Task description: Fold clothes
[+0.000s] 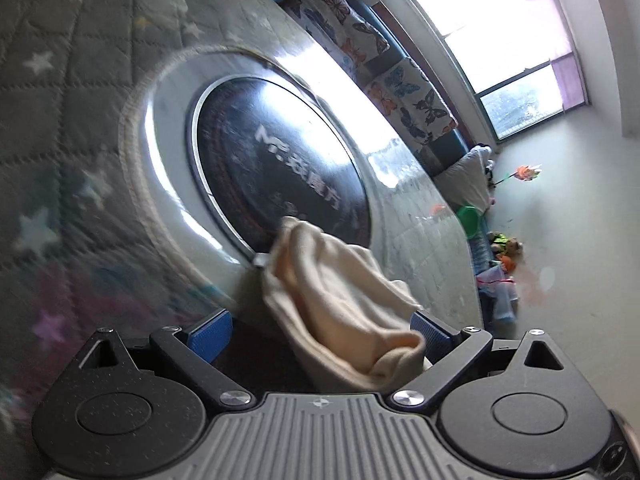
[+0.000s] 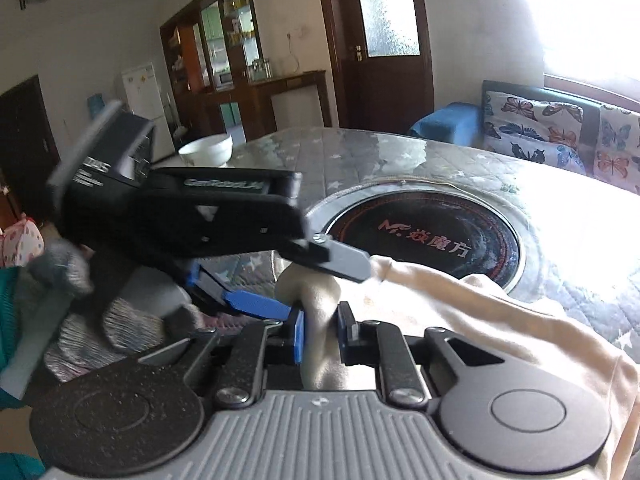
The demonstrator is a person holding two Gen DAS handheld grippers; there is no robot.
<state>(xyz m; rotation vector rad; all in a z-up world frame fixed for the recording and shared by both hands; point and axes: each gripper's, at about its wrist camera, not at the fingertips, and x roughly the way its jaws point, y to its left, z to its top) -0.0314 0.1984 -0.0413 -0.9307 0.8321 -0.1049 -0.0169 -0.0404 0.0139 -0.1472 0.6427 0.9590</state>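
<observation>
A cream cloth garment (image 1: 340, 304) lies bunched on the quilted table near the black round hotplate (image 1: 280, 160). My left gripper (image 1: 320, 336) is open wide, its blue pads on either side of the cloth, the right pad touching it. In the right wrist view my right gripper (image 2: 320, 332) is shut on a bunched fold of the cream garment (image 2: 460, 304). The left gripper (image 2: 320, 280) shows there just to the left and above, its black finger (image 2: 344, 264) over the cloth.
The round table (image 2: 400, 152) has a grey star-quilted cover and a white bowl (image 2: 208, 150) at its far side. A sofa with butterfly cushions (image 2: 552, 128) stands behind. Cabinets and a door line the far wall. Toys (image 1: 504, 248) lie on the floor.
</observation>
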